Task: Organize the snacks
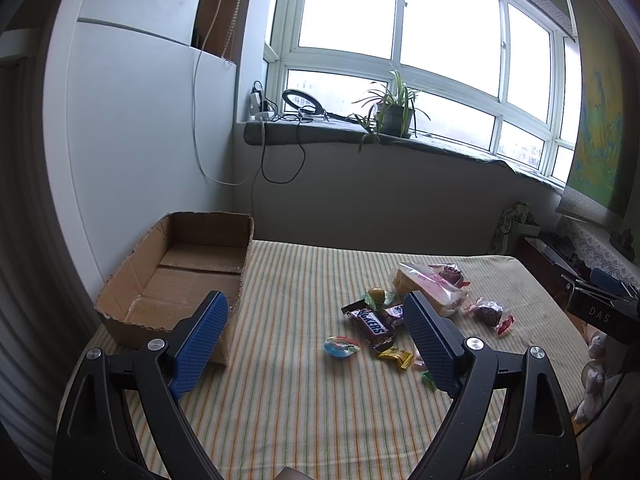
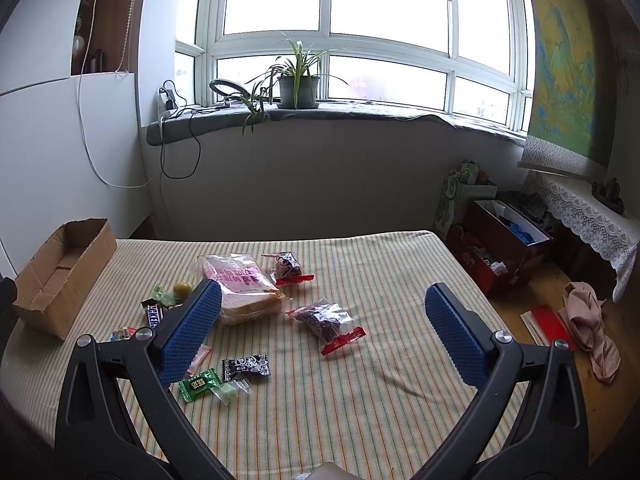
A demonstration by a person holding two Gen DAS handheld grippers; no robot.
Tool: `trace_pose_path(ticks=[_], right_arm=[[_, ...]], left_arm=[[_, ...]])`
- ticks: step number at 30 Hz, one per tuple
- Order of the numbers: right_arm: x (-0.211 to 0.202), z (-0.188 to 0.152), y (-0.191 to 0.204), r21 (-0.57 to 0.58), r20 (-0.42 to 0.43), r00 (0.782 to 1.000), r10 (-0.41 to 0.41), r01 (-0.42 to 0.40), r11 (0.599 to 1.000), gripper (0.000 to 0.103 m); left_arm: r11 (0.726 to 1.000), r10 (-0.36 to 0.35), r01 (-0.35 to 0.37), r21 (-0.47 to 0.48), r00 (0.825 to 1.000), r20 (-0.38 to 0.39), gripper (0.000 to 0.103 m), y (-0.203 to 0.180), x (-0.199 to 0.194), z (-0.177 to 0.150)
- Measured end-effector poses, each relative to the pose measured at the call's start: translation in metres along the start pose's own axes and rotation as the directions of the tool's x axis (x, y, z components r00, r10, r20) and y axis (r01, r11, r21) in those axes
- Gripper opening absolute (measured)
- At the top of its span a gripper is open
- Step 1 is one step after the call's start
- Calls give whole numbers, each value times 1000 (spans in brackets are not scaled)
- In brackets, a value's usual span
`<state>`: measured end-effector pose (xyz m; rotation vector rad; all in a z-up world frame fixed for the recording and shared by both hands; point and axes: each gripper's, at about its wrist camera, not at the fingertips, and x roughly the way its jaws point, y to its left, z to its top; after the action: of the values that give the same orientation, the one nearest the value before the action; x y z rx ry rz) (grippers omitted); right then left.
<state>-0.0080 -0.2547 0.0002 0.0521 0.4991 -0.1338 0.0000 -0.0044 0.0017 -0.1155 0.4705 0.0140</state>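
Left tool [image 1: 316, 336] and right tool [image 2: 324, 328]: both level, blue-padded fingers [image 1: 202, 340] spread wide, nothing between them.

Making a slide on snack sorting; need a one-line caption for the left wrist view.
Open left gripper above a striped table, empty cardboard box left, scattered snacks right.

We count one cardboard box [image 2: 60, 276], one Snickers bar [image 1: 370, 326], one bread bag [image 2: 240, 288], two red-sealed dark snack packets [image 2: 326, 320]
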Motion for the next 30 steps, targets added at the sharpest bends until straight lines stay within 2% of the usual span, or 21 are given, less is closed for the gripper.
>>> trace_pose_path(ticks=[15,26,30], right_arm=[[2,-2,0,1,-7,1000,3,-3,1000,103],[13,-15,-14,13,-53,998,36,-36,999,103],[23,-27,-26,6,-99,993,62,-61,998,103]], left_arm=[[1000,-1,1,-4,1000,-3,89,0,1,-1],[1000,-9,9,1,999,-45,89,2,15,-11],[1000,-29,29,-8,996,-87,89,8,25,-18]])
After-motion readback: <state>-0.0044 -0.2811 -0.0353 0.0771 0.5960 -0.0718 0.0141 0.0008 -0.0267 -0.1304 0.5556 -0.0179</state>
